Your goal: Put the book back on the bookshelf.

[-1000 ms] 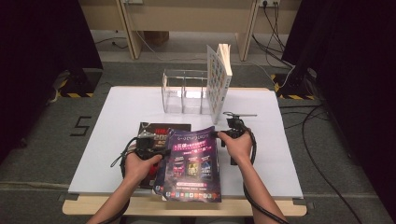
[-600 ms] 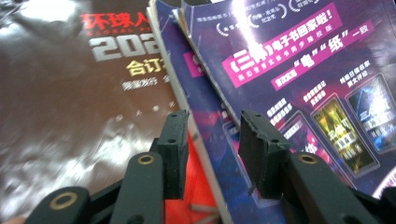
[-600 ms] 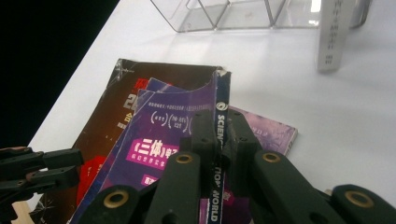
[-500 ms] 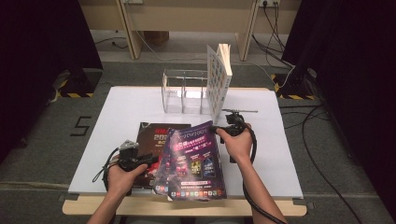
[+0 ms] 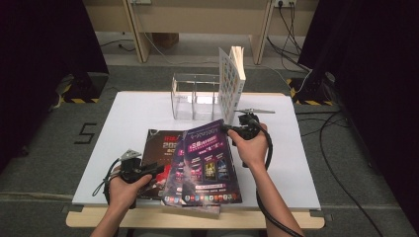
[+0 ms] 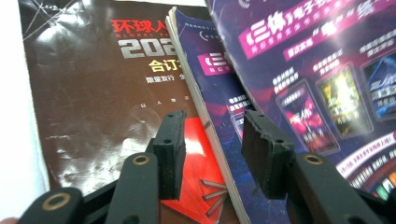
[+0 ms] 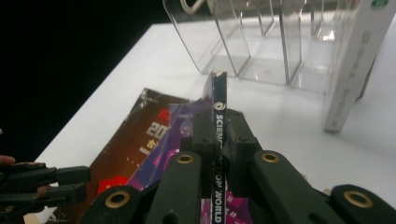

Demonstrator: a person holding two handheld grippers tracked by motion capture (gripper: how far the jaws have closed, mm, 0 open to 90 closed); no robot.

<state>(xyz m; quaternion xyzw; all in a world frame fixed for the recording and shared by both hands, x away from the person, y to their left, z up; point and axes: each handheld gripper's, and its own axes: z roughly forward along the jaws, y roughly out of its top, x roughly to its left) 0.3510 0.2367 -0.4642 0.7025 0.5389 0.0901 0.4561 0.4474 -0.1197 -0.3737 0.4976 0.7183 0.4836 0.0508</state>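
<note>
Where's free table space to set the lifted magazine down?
Bare table left of the clear rack, and the right strip beyond the right gripper. Crowded front centre: purple magazine, second purple one, brown magazine, left gripper.

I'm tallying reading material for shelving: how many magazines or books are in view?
4: a purple glossy magazine raised by the right gripper; another purple magazine under it; a dark brown magazine flat beside them; a white book upright by the clear rack. More may be hidden.
</note>
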